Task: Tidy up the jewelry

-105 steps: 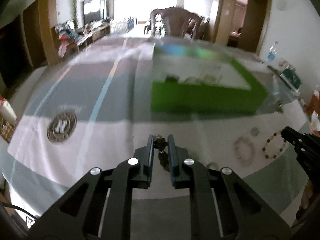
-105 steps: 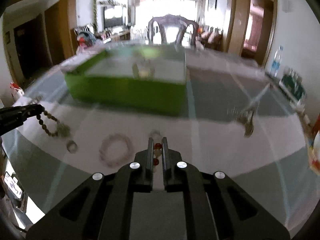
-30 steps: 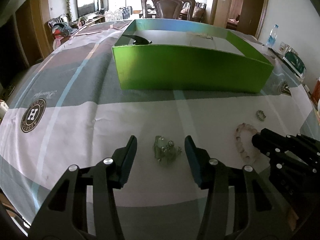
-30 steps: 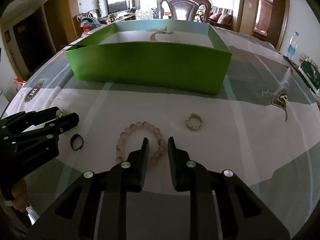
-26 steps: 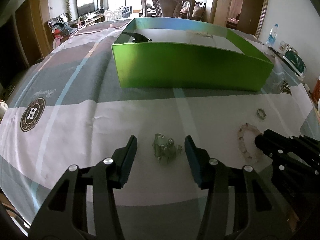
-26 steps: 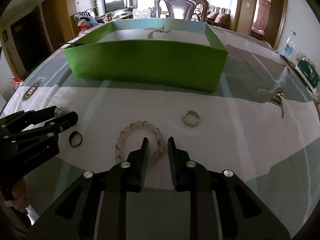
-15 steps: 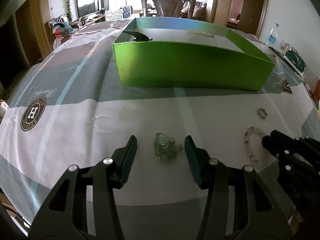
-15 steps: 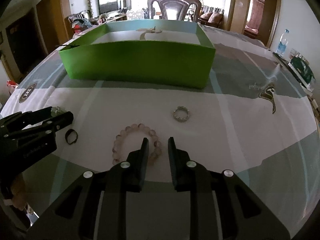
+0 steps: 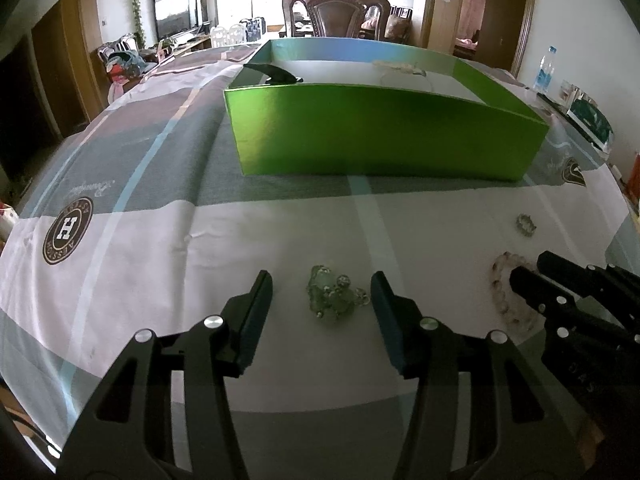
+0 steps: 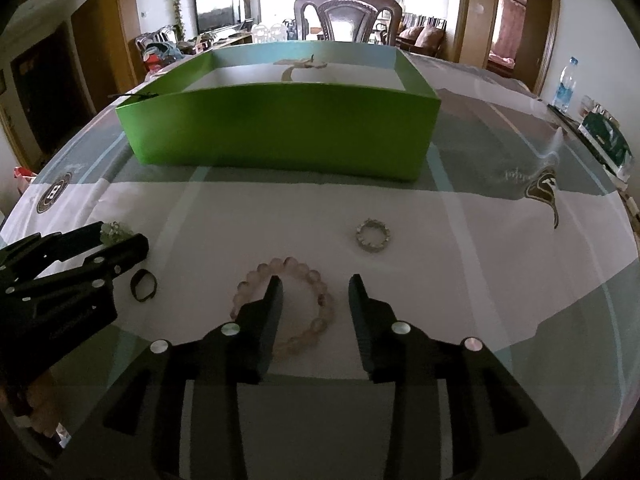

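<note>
While I watch the left wrist view, my left gripper (image 9: pixel 321 288) sits lower centre with its jaws spread, and the pale green bead cluster (image 9: pixel 330 294) lies on the tablecloth (image 9: pixel 140 248) between the tips, touching neither. The green box (image 9: pixel 384 136) stands open, upper centre. My right gripper (image 9: pixel 524 276) enters from the right edge, just beside the pink bead bracelet (image 9: pixel 506 280); a small sparkly ring (image 9: pixel 525 225) sits above it.

On the right wrist view, my right gripper (image 10: pixel 315 282) has just been opening. Its jaws are now apart, straddling the right arc of the pink bead bracelet (image 10: pixel 288 304) without pressing on it. Sparkly ring (image 10: pixel 373 235) upper right of it, dark ring (image 10: pixel 142 285) at left beside the left gripper (image 10: pixel 120 240). Green box (image 10: pixel 280 128) upper centre.
</note>
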`<action>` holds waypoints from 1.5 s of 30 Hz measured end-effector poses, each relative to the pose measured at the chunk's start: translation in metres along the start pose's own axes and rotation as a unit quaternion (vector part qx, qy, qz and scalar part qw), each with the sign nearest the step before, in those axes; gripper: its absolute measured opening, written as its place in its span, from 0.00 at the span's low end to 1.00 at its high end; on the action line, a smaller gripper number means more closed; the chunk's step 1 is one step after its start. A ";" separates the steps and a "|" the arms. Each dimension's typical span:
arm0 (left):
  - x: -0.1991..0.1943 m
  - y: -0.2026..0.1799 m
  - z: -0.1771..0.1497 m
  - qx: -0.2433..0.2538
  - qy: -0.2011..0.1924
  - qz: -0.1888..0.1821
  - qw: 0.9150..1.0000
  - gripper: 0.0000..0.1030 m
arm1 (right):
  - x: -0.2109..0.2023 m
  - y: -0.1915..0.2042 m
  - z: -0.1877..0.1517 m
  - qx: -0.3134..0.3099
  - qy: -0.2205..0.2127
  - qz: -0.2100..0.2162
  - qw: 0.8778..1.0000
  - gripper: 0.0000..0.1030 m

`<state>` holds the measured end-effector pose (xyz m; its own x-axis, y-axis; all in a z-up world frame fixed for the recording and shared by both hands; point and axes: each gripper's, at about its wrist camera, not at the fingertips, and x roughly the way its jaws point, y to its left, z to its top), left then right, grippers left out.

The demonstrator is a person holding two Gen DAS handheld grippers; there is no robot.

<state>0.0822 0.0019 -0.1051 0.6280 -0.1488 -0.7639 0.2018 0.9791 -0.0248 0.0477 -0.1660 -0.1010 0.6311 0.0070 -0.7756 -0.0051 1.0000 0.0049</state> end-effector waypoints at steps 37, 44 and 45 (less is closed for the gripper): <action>0.000 0.003 -0.003 0.005 -0.007 0.013 1.000 0.61 | -0.003 -0.001 -0.003 -0.008 -0.006 -0.006 1.000 0.39; 0.001 0.004 -0.002 0.007 -0.007 0.011 1.000 0.56 | -0.005 0.003 -0.005 -0.026 -0.004 0.020 0.999 0.10; 0.000 0.004 -0.002 0.008 -0.008 0.010 1.000 0.53 | -0.005 0.004 -0.005 -0.027 -0.004 0.020 0.999 0.10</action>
<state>0.0817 0.0064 -0.1066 0.6440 -0.1311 -0.7537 0.2005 0.9797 0.0009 0.0405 -0.1623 -0.0999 0.6361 0.0470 -0.7702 -0.0713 0.9975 0.0020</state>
